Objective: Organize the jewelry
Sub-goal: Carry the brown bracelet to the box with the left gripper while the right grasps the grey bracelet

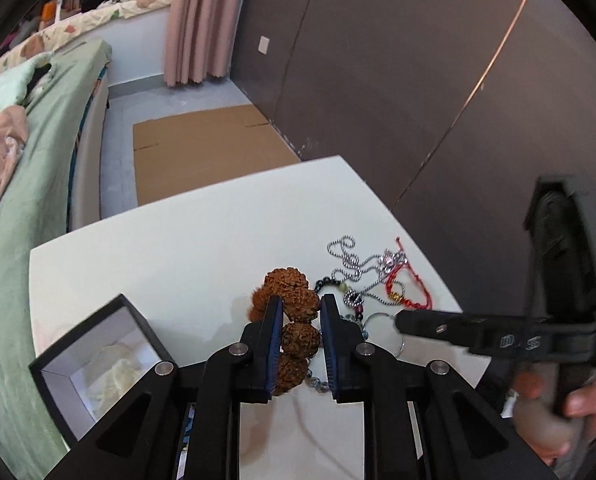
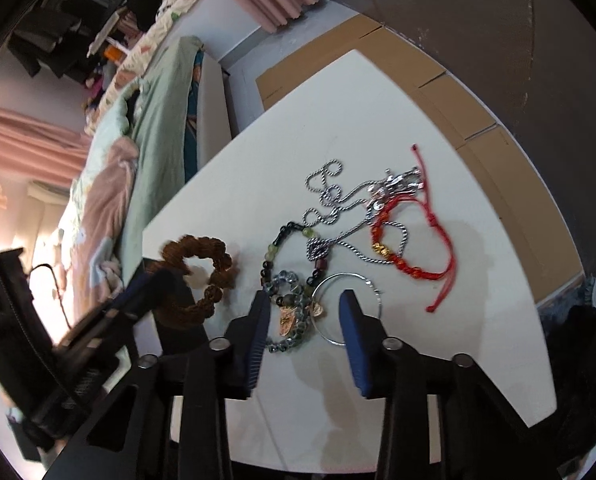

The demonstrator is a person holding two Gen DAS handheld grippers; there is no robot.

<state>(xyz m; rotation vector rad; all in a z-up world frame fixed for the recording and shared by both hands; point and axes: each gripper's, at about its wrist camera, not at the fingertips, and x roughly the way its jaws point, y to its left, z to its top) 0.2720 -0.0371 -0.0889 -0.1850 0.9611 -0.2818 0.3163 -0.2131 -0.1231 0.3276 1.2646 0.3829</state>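
Note:
My left gripper (image 1: 301, 309) is closed around a brown bracelet of large rough beads (image 1: 294, 308); the beads sit between its blue pads on the white table (image 1: 178, 248). The bracelet also shows in the right wrist view (image 2: 202, 268). My right gripper (image 2: 303, 304) is open, low over a grey-green bead bracelet with copper charms (image 2: 290, 320) and a thin silver hoop (image 2: 347, 308). Beyond lie a dark bead bracelet (image 2: 290, 248), a silver chain (image 2: 337, 200) and a red cord bracelet (image 2: 413, 240). An open black box with a white lining (image 1: 98, 364) stands left of the left gripper.
The table's far edge and right edge drop to a floor with flat cardboard (image 1: 202, 152). A bed with green bedding (image 1: 38, 160) runs along the left. A dark wall (image 1: 417, 80) is behind the table. The right gripper's body (image 1: 497, 332) reaches in from the right.

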